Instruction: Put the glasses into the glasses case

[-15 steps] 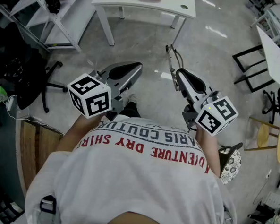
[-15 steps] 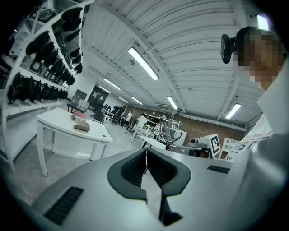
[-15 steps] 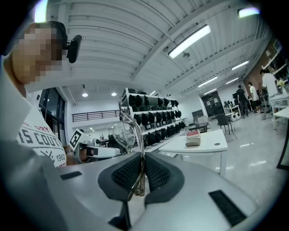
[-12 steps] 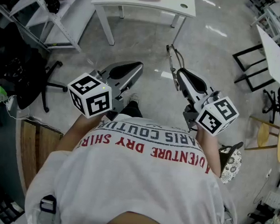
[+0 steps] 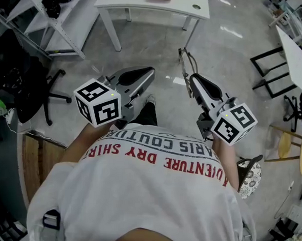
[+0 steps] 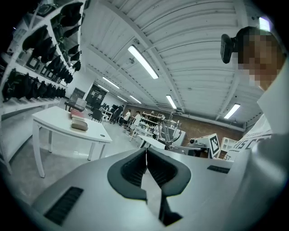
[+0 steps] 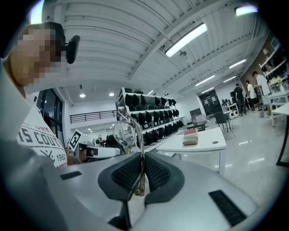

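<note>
As my right tool (image 7: 141, 159) pinches the glasses (image 7: 123, 132) by one arm, left tool (image 6: 146, 153) closed empty, I should carry them steadily to the case (image 7: 190, 140).

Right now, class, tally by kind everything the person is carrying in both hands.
Grippers: 2 (left gripper, shut and empty; right gripper, shut on the glasses)
Glasses: 1
Total: 3

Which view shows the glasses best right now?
Right gripper view: the glasses sit close, one lens clear, their arm pinched in the right hand-held gripper. Head view shows only a thin wire outline ahead of that gripper; left gripper view shows them small and farther off.
</note>
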